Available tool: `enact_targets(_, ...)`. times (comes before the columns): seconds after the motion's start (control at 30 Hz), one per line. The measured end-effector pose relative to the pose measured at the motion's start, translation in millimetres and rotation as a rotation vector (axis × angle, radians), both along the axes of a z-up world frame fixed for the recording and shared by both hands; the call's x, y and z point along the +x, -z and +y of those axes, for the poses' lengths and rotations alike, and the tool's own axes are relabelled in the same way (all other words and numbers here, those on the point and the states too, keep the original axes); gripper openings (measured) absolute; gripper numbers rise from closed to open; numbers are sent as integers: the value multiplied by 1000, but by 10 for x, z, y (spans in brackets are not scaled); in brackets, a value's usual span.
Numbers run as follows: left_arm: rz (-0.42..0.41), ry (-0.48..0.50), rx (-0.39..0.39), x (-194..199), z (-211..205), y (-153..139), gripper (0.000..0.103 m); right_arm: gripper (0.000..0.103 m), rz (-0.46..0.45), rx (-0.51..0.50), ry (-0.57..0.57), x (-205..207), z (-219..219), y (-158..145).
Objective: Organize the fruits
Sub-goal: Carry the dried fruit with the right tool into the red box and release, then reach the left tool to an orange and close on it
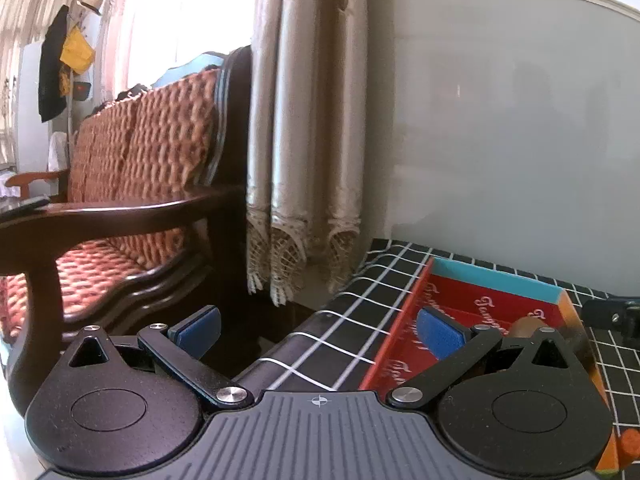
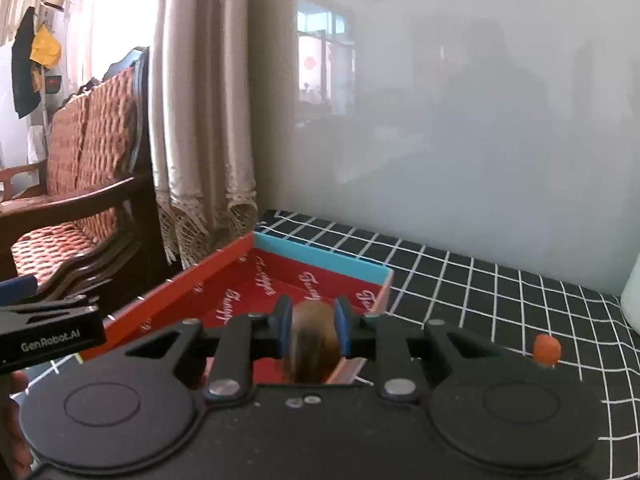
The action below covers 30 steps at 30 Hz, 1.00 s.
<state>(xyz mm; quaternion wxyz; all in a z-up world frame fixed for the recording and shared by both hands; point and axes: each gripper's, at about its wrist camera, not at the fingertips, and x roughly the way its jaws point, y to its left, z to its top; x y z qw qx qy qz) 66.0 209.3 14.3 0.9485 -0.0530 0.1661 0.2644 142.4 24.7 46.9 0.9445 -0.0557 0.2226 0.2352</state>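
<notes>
My right gripper is shut on a brown kiwi and holds it over the red box with a blue far wall. My left gripper is open and empty at the table's left edge, its right finger over the box's near left side. The kiwi and part of the right gripper show behind that finger. A small orange fruit lies on the checked cloth to the right of the box. An orange shape shows at the bottom right of the left wrist view.
The table has a black cloth with white grid and stands against a pale wall. A wooden sofa and curtains are to the left, beyond the table edge. A pale object stands at the far right.
</notes>
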Motion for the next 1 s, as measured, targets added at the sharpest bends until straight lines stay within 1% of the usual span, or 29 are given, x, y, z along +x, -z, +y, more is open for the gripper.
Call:
enact_targets(0.07,-2,-6,5,-35,52,-20,103,21,-1,6,-12,-20,34,0)
enact_targets(0.13,0,-9,11,-58,94,-32,103,21,5,-10,-26,-26,99,35)
enact_targets(0.2,1,-17,14,-74,128,-38,103,21,4,-3,-19,-17,116,39)
enact_targets(0.27,1,-19,5,-86,170,-37,103,21,-6,23,-5,-15,63,-24)
enact_targets(0.37,0,-15,-19,-75,164,-49,103,21,-42,32,34,-55,-54,-136)
enact_targets(0.43,-5,7,-21,-76,97,-71,103,26,-67,38,72,-104,-196,-161)
enact_targets(0.53,-18,49,-4,-103,-65,-118,103,33,-108,55,169,-186,-548,-185)
enact_targets(0.57,-22,67,-2,-111,-130,-129,103,42,-119,74,216,-220,-714,-188)
enact_targets(0.6,-24,83,0,-112,-191,-140,103,54,-129,92,259,-262,-872,-183)
enact_targets(0.63,-25,98,2,-108,-266,-150,103,60,-138,108,297,-305,-1014,-169)
enact_targets(0.67,-27,116,4,-109,-344,-160,103,73,-152,129,343,-364,-1168,-152)
enact_targets(0.7,-29,138,7,-114,-435,-170,103,81,-164,145,394,-426,-1326,-125)
enact_targets(0.77,-37,189,21,-123,-642,-195,103,83,-173,155,469,-529,-1578,-52)
enact_targets(0.87,-42,264,54,-139,-969,-218,103,84,-164,167,528,-622,-1847,81)
enact_targets(1.0,-33,366,77,-164,-1376,-212,103,85,-140,126,584,-676,-2111,228)
